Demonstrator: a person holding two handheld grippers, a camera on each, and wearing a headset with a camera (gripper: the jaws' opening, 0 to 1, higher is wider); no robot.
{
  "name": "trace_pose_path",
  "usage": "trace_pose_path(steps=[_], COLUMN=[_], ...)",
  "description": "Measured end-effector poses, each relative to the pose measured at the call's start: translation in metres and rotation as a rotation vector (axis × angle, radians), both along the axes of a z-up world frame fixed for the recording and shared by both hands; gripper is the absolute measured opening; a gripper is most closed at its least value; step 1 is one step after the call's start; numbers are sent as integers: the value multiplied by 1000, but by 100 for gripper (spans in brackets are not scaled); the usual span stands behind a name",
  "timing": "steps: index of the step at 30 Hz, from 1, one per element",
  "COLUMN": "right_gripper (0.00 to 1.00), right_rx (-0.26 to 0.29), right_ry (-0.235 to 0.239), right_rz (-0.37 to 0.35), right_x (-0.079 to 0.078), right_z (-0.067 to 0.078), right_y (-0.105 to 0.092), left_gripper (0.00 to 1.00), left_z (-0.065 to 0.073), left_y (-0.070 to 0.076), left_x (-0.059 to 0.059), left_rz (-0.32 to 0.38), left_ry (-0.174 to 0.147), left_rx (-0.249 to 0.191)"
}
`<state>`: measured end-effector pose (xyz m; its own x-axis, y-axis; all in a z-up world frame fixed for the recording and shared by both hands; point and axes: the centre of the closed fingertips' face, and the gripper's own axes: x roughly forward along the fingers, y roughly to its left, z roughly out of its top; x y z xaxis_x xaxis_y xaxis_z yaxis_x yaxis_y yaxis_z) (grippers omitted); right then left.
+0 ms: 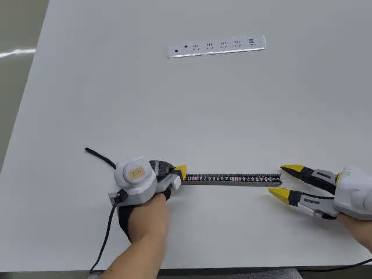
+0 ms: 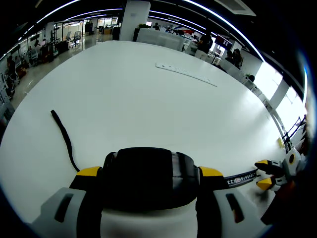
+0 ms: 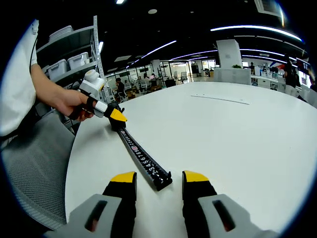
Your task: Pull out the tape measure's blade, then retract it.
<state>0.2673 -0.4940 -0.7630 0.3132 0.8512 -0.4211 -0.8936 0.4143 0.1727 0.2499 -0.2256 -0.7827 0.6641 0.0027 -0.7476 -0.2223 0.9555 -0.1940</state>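
Head view: the left gripper (image 1: pixel 177 174) clamps the case (image 1: pixel 158 170), and the blade (image 1: pixel 232 178) runs out to the right gripper (image 1: pixel 278 179). Left gripper view: the case sits between its jaws. Right gripper view: jaws apart, the blade tip between them, ungripped. The pull-out looks done; next, let the blade feed back with the case held steady.

Head view: looked steeply down on the broad white tabletop (image 1: pixel 174 104). Left gripper view: sat low, hard against the black tape-measure case (image 2: pixel 143 178), facing out across that tabletop. Right gripper view: faced back along the black numbered blade (image 3: pixel 141 157). Shared that blade across all three.
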Motion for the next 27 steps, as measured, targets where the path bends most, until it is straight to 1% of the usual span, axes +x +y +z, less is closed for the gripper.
trace_pose_path(steps=[2, 6, 8, 11, 14, 17, 19, 22, 24, 26, 27], right_gripper=[35, 33, 32, 30, 29, 29, 29, 28, 27, 26, 26], right_rx=[6, -5, 2, 6, 4, 11, 9, 13, 8, 7, 4], right_ry=[3, 4, 11, 16, 10, 12, 0, -2, -12, -9, -12], right_rz=[14, 38, 52, 71, 79, 99, 108, 113, 125, 135, 141], right_x=[0, 0, -1, -3, -1, -3, -2, 0, 1, 1, 1], right_z=[-1, -5, -7, -6, -5, -6, -6, -7, -7, -7, -8], right_y=[0, -3, -4, -4, -4, -1, 0, 0, 0, 0, 0], left_gripper=[75, 75, 75, 75, 75, 75, 75, 75, 75, 75, 75], left_z=[0, 0, 0, 0, 0, 0, 0, 0, 0, 0, -1], left_y=[0, 0, 0, 0, 0, 0, 0, 0, 0, 0, 1], left_x=[0, 0, 0, 0, 0, 0, 0, 0, 0, 0, 0], left_rz=[-1, 0, 0, 2, 1, 2, 3, 4, 6, 18, 13], left_ry=[-1, -1, -3, -5, -5, -5, -5, -7, -8, -13, -11], left_rx=[0, -2, -1, 0, 0, 0, 0, 0, -3, -14, -7])
